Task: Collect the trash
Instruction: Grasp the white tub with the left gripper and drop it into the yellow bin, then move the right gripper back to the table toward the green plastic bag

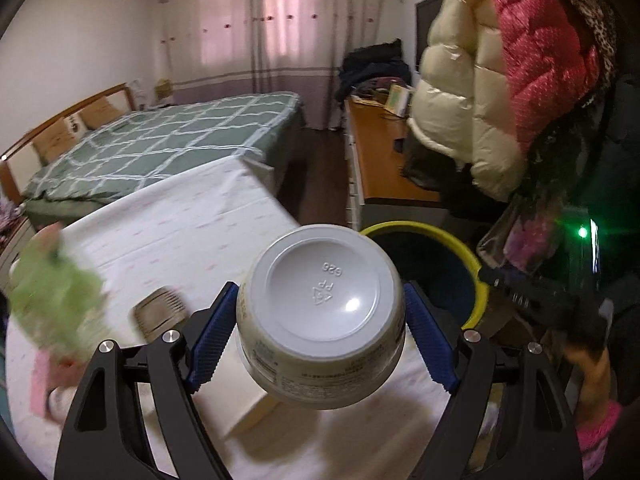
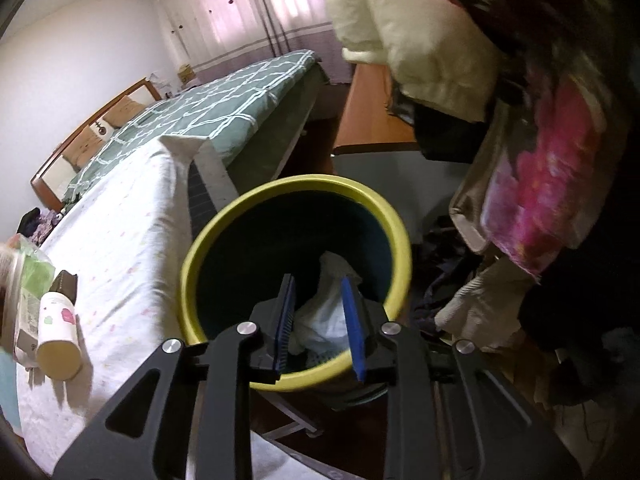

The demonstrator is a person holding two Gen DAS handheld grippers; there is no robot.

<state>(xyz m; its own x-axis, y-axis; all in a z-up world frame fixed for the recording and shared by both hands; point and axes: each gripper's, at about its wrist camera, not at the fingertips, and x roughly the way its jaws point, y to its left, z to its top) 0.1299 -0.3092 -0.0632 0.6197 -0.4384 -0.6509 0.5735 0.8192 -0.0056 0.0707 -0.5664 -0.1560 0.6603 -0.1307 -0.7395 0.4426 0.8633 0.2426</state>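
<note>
Clamping cup [image 1: 320,320], base toward camera: left gripper [image 1: 320,336] | right gripper [image 2: 320,320] apart over bin [image 2: 200,248]

I'm working in a lived-in home bedroom: a bed [image 1: 168,136] with a green checked cover and wooden headboard [image 1: 60,120], pink curtains [image 1: 272,24], padded jackets [image 1: 492,80] hanging by a wooden desk [image 1: 384,160].

— Did you see the left gripper [image 1: 320,332]? It was black, with slotted arms, silver round screws and ribbed blue pads [image 1: 210,344].

— The right gripper [image 2: 318,324] looked just the same. In the lower right of the left view I caught bare skin and a fuzzy pink sleeve [image 1: 600,436].
</note>
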